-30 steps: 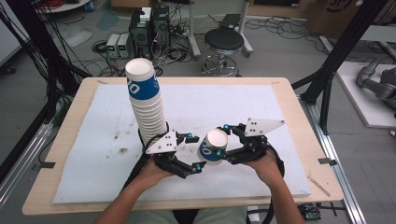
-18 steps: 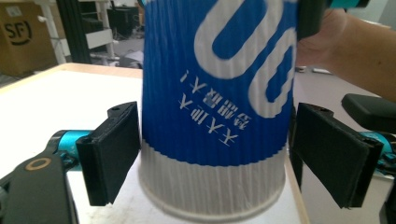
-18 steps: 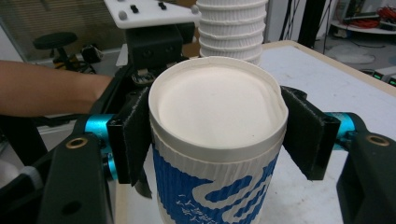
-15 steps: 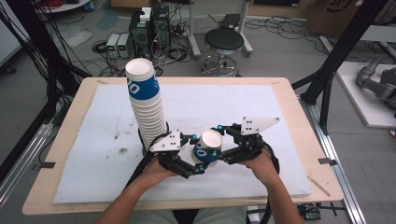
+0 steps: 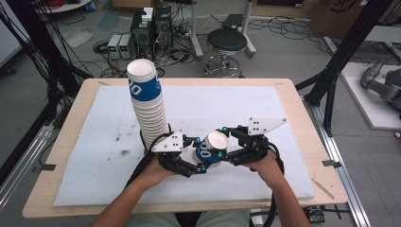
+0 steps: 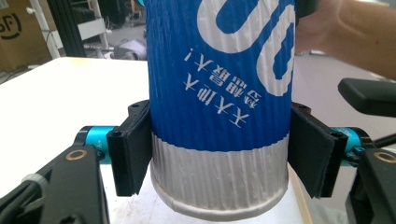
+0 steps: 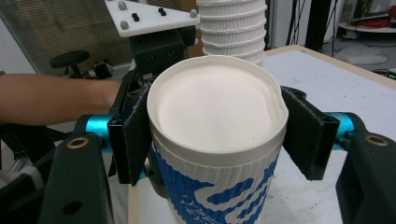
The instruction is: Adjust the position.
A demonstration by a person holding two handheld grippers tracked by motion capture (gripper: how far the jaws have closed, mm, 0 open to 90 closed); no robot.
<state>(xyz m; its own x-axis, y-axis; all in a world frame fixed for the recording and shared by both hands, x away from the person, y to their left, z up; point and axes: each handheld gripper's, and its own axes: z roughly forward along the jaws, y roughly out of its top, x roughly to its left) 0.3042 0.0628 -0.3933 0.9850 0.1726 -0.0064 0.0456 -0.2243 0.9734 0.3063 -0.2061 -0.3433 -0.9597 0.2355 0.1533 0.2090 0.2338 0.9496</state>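
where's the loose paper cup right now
In the high view the paper cup is held between the left gripper and the right gripper, near the table's front edge, just right of the tall cup stack.

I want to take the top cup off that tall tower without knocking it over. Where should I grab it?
Grab the top cup of the cup stack around its ribbed blue wall just under the rim, one jaw on each side, coming in level from the person's side. The stack leans slightly, so lift straight along that lean; a sideways tug would likely topple it.
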